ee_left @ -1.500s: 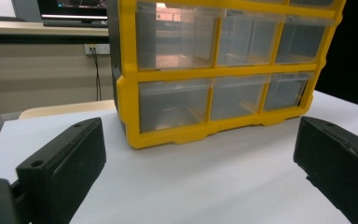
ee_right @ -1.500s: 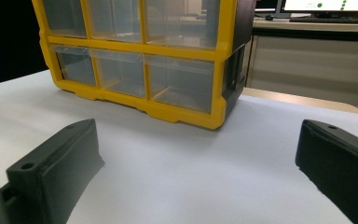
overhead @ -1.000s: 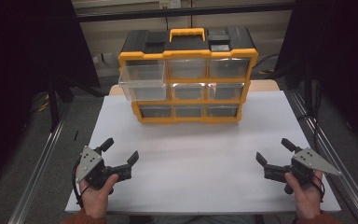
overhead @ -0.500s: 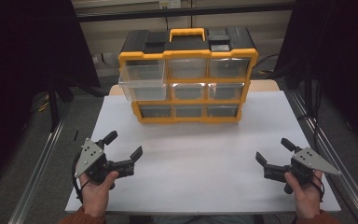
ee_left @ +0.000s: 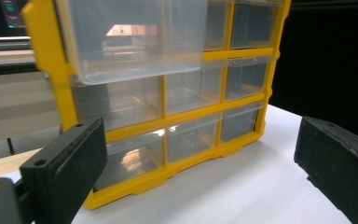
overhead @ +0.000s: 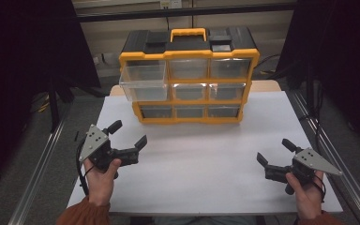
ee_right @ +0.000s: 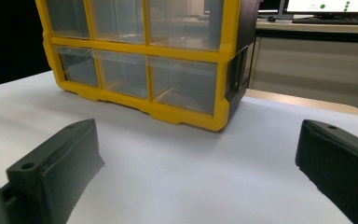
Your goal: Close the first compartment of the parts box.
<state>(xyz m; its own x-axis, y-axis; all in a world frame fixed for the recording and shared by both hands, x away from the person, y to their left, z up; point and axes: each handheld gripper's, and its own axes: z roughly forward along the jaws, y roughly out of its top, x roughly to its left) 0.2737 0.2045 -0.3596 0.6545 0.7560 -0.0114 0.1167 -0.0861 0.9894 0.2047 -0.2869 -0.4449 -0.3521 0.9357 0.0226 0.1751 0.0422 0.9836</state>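
From the high view, a yellow organizer (overhead: pixel 189 77) with clear drawers sits at the far side of the white tabletop (overhead: pixel 201 164), its top-left drawer (overhead: pixel 144 82) pulled out, while the left tool (overhead: pixel 127 138) and right tool (overhead: pixel 274 152) sit near the front corners, both with jaws apart and holding nothing. Left gripper view looks between its wide-apart jaws at the organizer's front, close up, with that pulled-out drawer up top. Right gripper view has its jaws spread too, pointing at the organizer's lower right corner across bare tabletop.

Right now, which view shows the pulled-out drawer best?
The high view: the top-left drawer visibly juts out from the organizer. The left gripper view shows it close up, cropped at the top. The right gripper view has the organizer's other end.
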